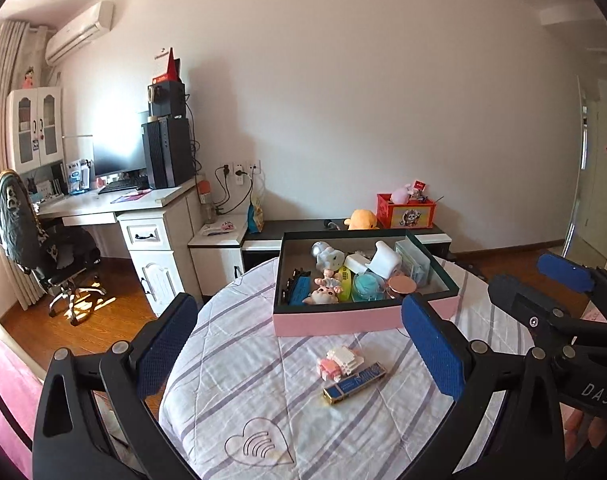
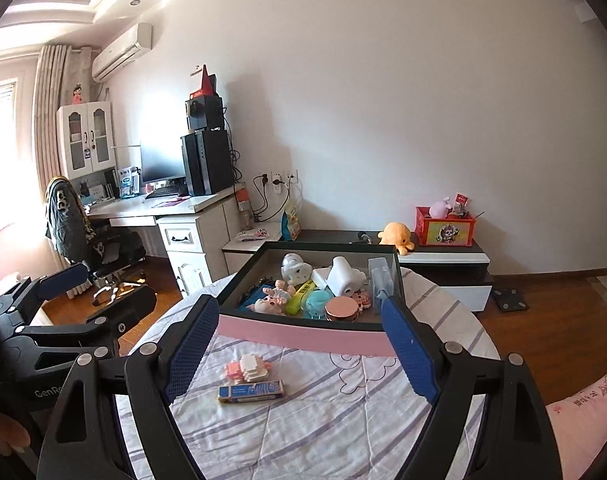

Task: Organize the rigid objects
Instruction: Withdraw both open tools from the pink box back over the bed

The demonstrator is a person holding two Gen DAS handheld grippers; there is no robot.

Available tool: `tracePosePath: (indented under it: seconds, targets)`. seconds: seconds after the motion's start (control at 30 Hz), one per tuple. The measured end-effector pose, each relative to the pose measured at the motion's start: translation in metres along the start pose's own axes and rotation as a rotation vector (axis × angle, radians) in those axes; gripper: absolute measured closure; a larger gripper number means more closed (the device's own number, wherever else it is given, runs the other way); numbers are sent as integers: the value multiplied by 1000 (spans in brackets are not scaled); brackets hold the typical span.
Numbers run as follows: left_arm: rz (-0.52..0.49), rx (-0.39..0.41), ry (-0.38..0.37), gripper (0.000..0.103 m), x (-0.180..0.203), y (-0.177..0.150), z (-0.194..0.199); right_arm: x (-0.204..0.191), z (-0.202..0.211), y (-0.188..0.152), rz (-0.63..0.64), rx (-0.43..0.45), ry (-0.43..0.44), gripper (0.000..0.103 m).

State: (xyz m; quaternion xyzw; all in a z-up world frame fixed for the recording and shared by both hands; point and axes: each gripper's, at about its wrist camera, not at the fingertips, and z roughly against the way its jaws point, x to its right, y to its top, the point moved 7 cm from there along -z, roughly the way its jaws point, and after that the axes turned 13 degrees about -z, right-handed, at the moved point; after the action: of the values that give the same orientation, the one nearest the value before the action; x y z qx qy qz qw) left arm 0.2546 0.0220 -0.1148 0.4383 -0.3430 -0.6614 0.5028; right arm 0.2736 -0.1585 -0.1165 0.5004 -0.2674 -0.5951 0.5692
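Blue box (image 1: 353, 383) beside brick toy (image 1: 339, 361)

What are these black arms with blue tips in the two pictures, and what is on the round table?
They are two hand-held grippers, each with a camera that looks forward along its two fingers. One picture comes from the left gripper, the other from the right gripper. Each camera also sees the other gripper at the side. Both stand open with nothing held between their blue pads.

The round table wears a white striped quilted cloth. On it stands a shallow pink-sided box with a dark rim, full of small toys and jars. In front of the box lie a small pink and white brick toy and a long blue and gold carton, close together. Neither is in the box yet.
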Motion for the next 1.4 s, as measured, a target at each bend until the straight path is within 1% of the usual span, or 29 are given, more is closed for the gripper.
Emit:
tracePosePath:
  seconds: [0.2, 0.37, 0.47, 0.63, 0.93, 1.1, 1.2, 1.4]
  targets:
    - [-2, 60, 21, 0, -1, -3, 58, -15, 59, -8, 20, 63, -9, 18]
    - [4, 109, 56, 0, -3, -2, 94, -26, 94, -5, 43, 107, -19, 18]
    - [7, 126, 81, 0, -3, -1, 108, -31, 110, -3, 51, 129, -16, 18]
    - [3, 140, 95, 0, -1, 3, 118, -34, 125, -2, 49, 146, -8, 18]
    - [3, 137, 89, 0, 0, 3, 114, -32, 127, -2, 46, 149, -9, 18]
    - [2, 113, 77, 0, 2, -3, 101, -29, 118, -5, 42, 129, -13, 18]
    - [1, 81, 60, 0, 4, -10, 85, -26, 105, -9, 37, 104, -19, 18]
    - [-1, -28, 14, 0, 13, -34, 39, -11, 68, -27, 18, 21, -35, 18]
